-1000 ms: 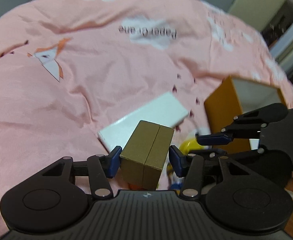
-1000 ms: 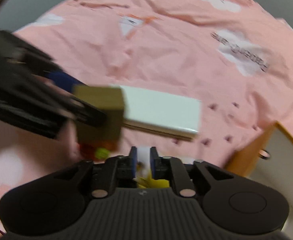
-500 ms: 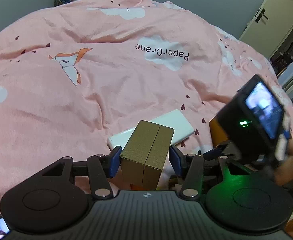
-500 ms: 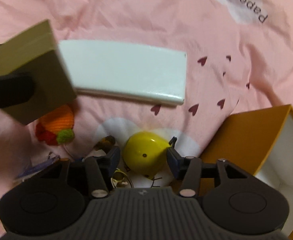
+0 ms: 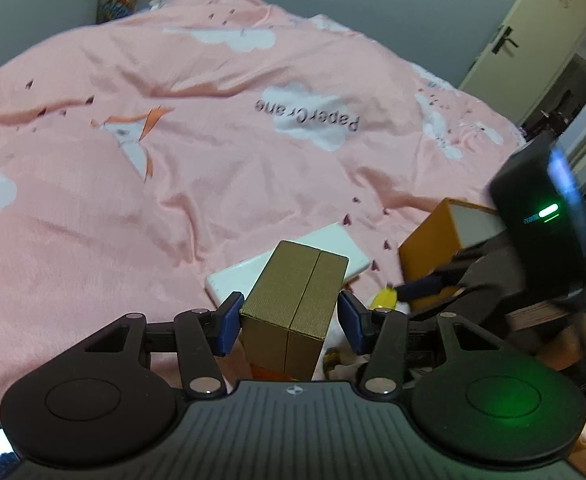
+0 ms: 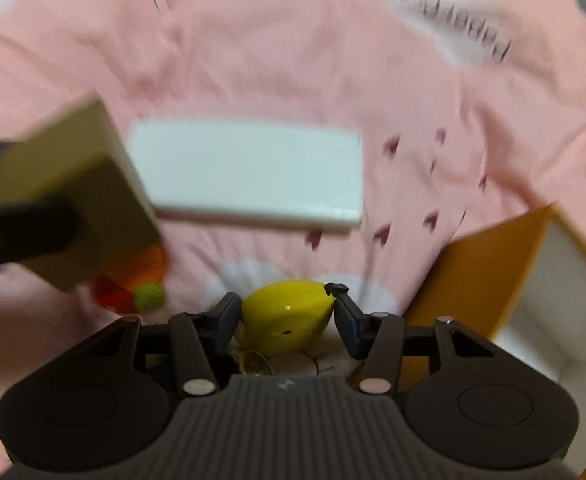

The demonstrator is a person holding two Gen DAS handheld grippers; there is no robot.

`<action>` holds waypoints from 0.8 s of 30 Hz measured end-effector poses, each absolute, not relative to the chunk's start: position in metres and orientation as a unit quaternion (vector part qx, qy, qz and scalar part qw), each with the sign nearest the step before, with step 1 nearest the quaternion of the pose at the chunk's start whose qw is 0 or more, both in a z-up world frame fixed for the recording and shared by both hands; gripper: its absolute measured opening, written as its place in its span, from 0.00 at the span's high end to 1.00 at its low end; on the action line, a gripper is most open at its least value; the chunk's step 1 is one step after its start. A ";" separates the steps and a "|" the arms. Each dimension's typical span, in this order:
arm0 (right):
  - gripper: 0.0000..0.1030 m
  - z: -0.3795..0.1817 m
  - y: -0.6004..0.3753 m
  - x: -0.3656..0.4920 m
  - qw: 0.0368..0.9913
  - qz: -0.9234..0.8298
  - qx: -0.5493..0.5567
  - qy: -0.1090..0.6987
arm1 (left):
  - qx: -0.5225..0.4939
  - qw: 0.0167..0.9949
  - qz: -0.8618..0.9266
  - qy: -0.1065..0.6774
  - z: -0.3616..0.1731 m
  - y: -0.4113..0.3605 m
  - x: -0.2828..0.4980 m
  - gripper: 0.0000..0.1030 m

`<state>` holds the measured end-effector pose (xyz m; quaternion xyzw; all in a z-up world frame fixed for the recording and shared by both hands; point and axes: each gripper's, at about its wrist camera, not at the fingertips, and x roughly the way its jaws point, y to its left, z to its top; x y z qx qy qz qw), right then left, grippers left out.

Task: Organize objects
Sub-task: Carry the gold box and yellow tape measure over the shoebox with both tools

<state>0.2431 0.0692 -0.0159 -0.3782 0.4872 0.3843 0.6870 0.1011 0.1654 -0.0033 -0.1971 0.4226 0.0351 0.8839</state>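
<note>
Left gripper (image 5: 289,316) has the gold box (image 5: 295,308) clamped across its side faces, lifted off the bed (image 5: 173,184). Rigid card, light by the look; flat faces give the pads good purchase, though the lid seam could shift if squeezed off-centre.

Right gripper (image 6: 287,318) is pointing steeply down over the yellow toy (image 6: 287,316). Its jaws have just been closing, toy between them; the left pad looks on it, the right one at its pointed tip, so I'd call it gripped, barely. Smooth rounded shell, probably slippery and hollow. Better to take the widest part, not the tip.

Orange bin (image 6: 489,280) sits just right of the toy, opening facing it. White box (image 6: 249,172) lies flat beyond.
</note>
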 end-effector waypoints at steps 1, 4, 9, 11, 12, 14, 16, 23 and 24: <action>0.48 -0.003 0.063 0.241 0.698 0.393 -0.366 0.474 | -0.193 0.887 0.031 0.418 0.001 0.163 0.100 0.43; 0.48 0.031 0.043 0.227 0.727 0.407 -0.334 0.441 | -0.168 0.900 0.011 0.403 0.016 0.151 0.095 0.43; 0.48 0.080 -0.015 0.216 0.757 0.409 -0.308 0.406 | -0.094 0.918 -0.046 0.382 0.045 0.109 0.095 0.43; 0.48 0.089 -0.038 0.215 0.762 0.401 -0.303 0.409 | -0.059 0.921 -0.078 0.377 0.055 0.084 0.098 0.43; 0.48 0.094 -0.056 0.212 0.764 0.393 -0.303 0.412 | -0.042 0.920 -0.094 0.378 0.059 0.069 0.101 0.43; 0.48 0.101 -0.088 0.202 0.770 0.372 -0.310 0.416 | -0.015 0.917 -0.128 0.378 0.064 0.041 0.106 0.43; 0.48 0.099 -0.115 0.199 0.776 0.351 -0.317 0.418 | 0.008 0.911 -0.167 0.376 0.065 0.012 0.110 0.43; 0.48 0.098 -0.207 0.209 0.813 0.288 -0.269 0.429 | 0.125 0.881 -0.278 0.362 0.043 -0.091 0.121 0.43; 0.48 0.100 -0.215 0.209 0.817 0.286 -0.261 0.428 | 0.141 0.876 -0.288 0.361 0.037 -0.103 0.124 0.43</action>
